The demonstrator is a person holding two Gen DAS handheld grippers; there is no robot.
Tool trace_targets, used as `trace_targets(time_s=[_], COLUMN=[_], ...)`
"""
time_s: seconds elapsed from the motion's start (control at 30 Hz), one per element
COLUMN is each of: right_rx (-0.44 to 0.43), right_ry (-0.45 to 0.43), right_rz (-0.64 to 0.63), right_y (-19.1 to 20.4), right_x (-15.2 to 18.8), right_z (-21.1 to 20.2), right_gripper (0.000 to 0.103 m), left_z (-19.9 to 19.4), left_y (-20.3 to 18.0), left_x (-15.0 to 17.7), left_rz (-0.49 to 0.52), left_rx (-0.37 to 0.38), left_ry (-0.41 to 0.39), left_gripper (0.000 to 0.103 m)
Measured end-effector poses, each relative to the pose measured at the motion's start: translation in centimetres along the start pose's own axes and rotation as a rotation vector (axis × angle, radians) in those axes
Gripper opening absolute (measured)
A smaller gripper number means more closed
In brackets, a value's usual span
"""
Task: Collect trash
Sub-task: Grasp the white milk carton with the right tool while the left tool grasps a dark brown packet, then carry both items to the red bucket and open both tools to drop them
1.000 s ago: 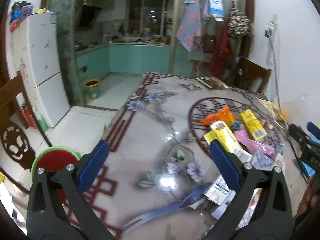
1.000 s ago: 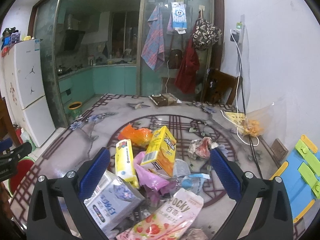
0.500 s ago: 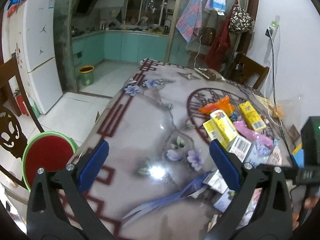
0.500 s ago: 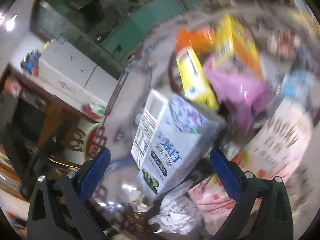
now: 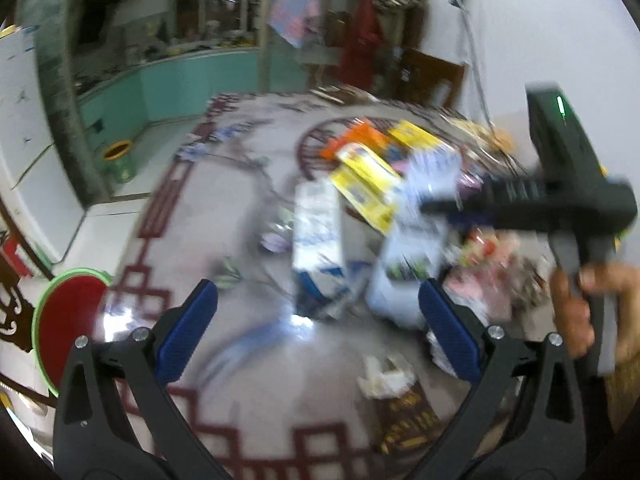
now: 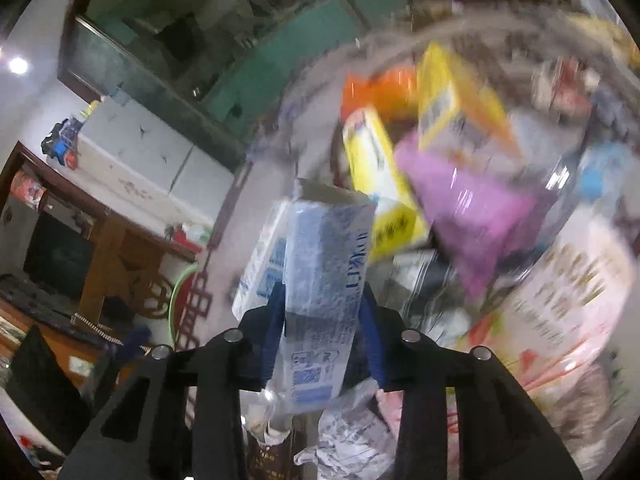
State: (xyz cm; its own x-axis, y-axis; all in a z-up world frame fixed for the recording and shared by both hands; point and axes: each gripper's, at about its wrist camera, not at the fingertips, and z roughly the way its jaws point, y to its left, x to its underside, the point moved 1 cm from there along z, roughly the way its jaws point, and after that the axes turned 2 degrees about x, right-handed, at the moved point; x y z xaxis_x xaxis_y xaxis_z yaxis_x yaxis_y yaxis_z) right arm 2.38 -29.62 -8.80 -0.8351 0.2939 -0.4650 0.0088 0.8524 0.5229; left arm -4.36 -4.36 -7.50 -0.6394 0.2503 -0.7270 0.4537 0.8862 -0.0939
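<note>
My right hand-held gripper (image 6: 323,328) has just closed its jaws onto the blue-and-white carton (image 6: 324,280), pads pressing both sides, at the near edge of the trash pile on the patterned surface (image 5: 240,380). A yellow box (image 6: 380,200) and a purple wrapper (image 6: 472,208) lie just beyond. My left hand-held gripper (image 5: 316,332) hangs wide open, nothing between its jaws.

Print too blurred to read
The blue-and-white carton (image 6: 320,280) carries printed characters and a code square near its lower end, and the yellow boxes (image 6: 380,184) carry print, none of it legible.
</note>
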Motion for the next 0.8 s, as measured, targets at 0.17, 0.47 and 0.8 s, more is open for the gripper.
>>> trace_targets(time_s=[0.17, 0.47, 0.8], right_rx=[0.082, 0.110, 0.130], right_ry=[-0.152, -0.167, -0.200], right_rz=[-0.077, -0.145, -0.182], right_y=[1.1, 2.0, 2.8], right_x=[-0.3, -0.2, 0.0], right_z=[-2.7, -2.9, -3.8], right_gripper=[0.034, 0.034, 0.034], left_z=[1.5, 4.2, 3.7], left_y=[-2.3, -3.7, -1.9], left_x=[1.8, 4.7, 4.0], left_rz=[0.029, 0.048, -0.002], left_rx=[0.061, 0.089, 0.118], left_ry=[0.128, 0.307, 0.270], left_gripper=[0.099, 0.084, 0.005])
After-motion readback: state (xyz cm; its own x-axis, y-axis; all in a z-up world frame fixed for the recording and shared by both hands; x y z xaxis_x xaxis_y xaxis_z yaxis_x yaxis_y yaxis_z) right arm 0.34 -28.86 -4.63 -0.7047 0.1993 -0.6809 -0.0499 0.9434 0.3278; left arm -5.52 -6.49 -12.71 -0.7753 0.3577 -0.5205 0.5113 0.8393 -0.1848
